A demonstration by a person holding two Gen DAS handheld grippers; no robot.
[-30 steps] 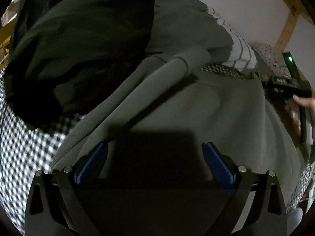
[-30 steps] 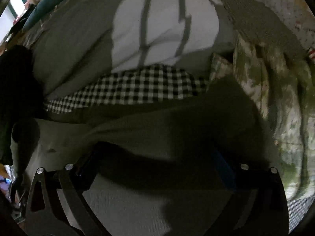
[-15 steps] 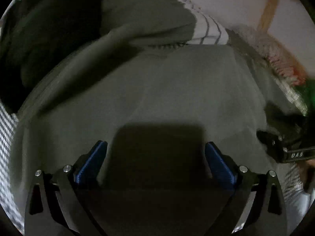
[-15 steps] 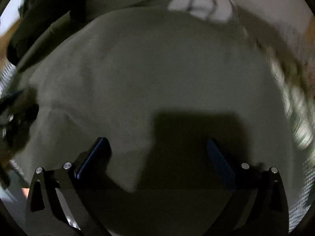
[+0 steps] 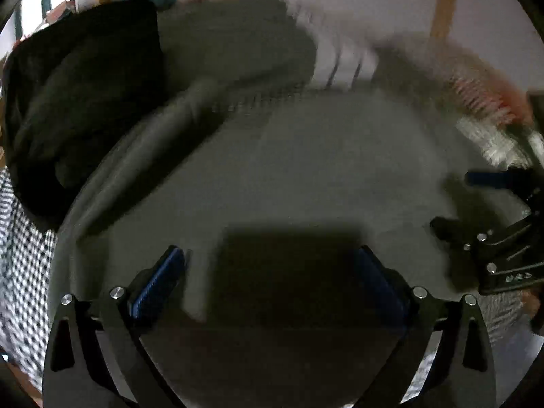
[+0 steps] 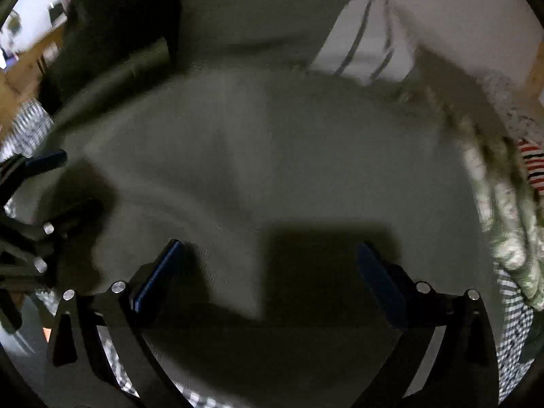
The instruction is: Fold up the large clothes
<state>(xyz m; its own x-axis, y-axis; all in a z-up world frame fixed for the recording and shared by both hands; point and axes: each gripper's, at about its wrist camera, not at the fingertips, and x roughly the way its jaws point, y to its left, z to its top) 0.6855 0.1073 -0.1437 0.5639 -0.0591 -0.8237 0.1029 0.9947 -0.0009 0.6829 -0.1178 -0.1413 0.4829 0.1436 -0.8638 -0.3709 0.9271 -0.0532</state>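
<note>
Grey-green fabric of a large garment (image 5: 306, 170) is filling the left wrist view, spread flat on a black-and-white checked sheet (image 5: 23, 255). The left claw (image 5: 268, 272) is being held over it with its blue-padded fingers (image 5: 159, 278) wide apart and nothing between them. A sleeve (image 5: 163, 136) is lying folded diagonally across the garment's left part. Beyond it, a black piece of clothing (image 5: 78, 95) is heaped, and a white striped cloth (image 5: 343, 61) is showing near the wall. At the right edge the right claw (image 5: 455, 204) is hovering over the garment, also spread open; white lettering on its body is too blurred to be read.

In the right wrist view, the same garment (image 6: 289, 153) is lying under the right claw (image 6: 272, 272), whose fingers (image 6: 377, 272) are standing apart and empty. The left claw (image 6: 57, 183) is seen at the left edge, open above the fabric. A floral patterned cloth (image 6: 503, 217) is bunched along the garment's right side, with a red-striped item (image 6: 533, 166) beside it.
</note>
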